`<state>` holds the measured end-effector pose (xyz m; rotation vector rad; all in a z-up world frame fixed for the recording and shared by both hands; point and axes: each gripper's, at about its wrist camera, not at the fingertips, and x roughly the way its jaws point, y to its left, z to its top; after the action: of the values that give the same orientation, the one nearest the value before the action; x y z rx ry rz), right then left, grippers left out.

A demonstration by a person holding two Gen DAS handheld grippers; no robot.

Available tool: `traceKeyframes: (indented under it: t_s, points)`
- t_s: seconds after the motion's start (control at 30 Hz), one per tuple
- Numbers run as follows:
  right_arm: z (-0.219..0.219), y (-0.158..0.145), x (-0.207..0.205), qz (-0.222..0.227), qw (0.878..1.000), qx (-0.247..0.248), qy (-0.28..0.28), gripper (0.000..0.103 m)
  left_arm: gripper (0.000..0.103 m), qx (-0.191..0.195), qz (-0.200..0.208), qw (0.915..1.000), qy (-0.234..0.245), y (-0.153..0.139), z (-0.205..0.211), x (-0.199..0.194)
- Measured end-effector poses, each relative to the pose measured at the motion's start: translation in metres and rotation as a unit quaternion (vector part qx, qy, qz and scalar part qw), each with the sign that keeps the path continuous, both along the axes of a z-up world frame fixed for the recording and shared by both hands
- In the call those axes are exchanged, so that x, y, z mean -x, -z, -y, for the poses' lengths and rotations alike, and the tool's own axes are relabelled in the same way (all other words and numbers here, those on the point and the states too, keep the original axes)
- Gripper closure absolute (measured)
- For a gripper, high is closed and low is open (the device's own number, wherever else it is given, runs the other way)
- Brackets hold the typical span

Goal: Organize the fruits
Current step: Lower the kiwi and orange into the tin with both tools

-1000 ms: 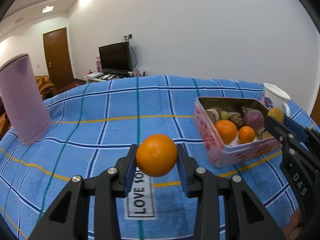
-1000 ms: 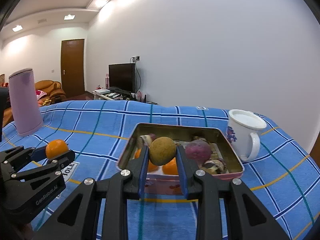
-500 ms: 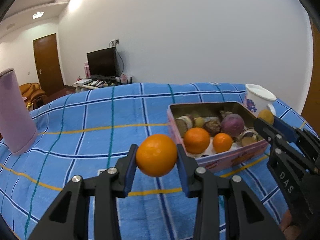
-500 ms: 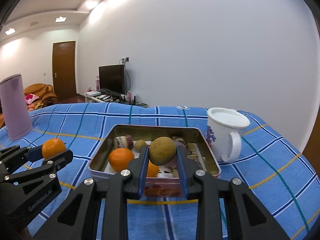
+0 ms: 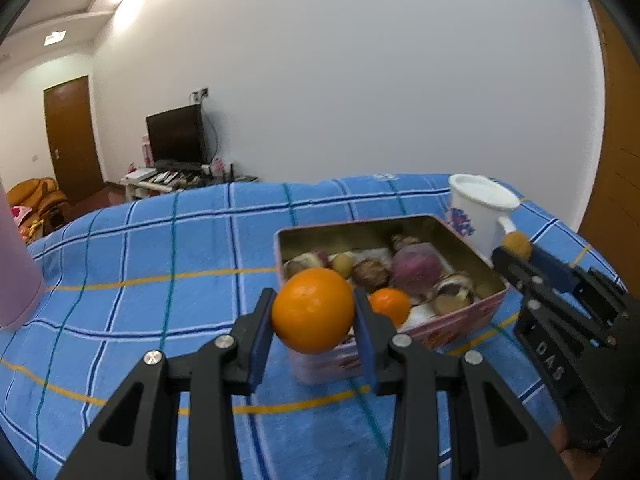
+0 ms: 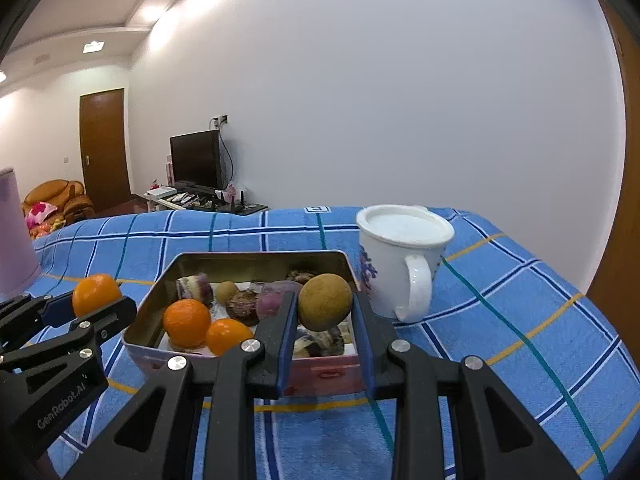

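Observation:
My left gripper is shut on an orange, held in the air just in front of the near left corner of a pink metal tin. My right gripper is shut on a brown round fruit, held above the tin's near right part. The tin holds two oranges, a purple fruit and several other pieces. The left gripper with its orange shows at the left of the right wrist view; the right gripper's brown fruit shows at the right of the left wrist view.
A white mug stands right behind the tin on its right. A tall pink cylinder stands at the far left. The table has a blue plaid cloth. A TV and a door lie beyond.
Both grippers moved toward the tin, each still holding its fruit. The left gripper swung right, so the tin now sits straight ahead of the orange. The right gripper came closer over the tin.

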<state>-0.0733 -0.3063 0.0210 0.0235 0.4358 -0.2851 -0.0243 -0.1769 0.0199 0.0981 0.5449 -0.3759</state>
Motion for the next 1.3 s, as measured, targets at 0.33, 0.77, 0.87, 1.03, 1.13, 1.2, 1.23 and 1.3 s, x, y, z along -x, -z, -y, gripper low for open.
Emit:
traceKeyframes:
  t_s: [0.33, 0.77, 0.87, 1.03, 1.13, 1.2, 1.23, 1.3]
  points:
    - [0.021, -0.012, -0.008, -0.017, 0.999, 0.017, 0.020, 0.074, 0.064, 0.015, 0.002, 0.9997, 0.020, -0.006, 0.030, -0.011]
    - [0.025, -0.027, -0.055, -0.015, 1.000, 0.008, 0.025, 0.074, 0.064, 0.047, -0.022, 0.9986, 0.005, -0.002, 0.038, -0.042]
    - [0.023, -0.021, -0.061, -0.009, 1.000, 0.001, 0.024, 0.074, 0.064, 0.045, -0.017, 0.9988, -0.003, -0.002, 0.038, -0.048]
    - [0.027, -0.005, -0.071, -0.021, 1.000, -0.012, 0.016, 0.074, 0.064, 0.042, -0.009, 0.9990, -0.015, 0.001, 0.040, -0.058]
    - [0.030, -0.002, -0.078, -0.026, 1.000, -0.004, 0.015, 0.074, 0.064, 0.040, -0.012, 0.9990, -0.017, 0.006, 0.043, -0.063]
    - [0.031, -0.003, -0.078, -0.023, 1.000, 0.000, 0.016, 0.074, 0.064, 0.035, -0.012, 0.9992, -0.016, 0.008, 0.046, -0.064]
    - [0.031, -0.003, -0.079, -0.021, 1.000, 0.001, 0.016, 0.074, 0.064, 0.032, -0.012, 0.9993, -0.016, 0.009, 0.047, -0.065]
    - [0.031, -0.003, -0.081, -0.022, 1.000, 0.005, 0.014, 0.074, 0.064, 0.026, -0.008, 0.9995, -0.018, 0.011, 0.049, -0.066]
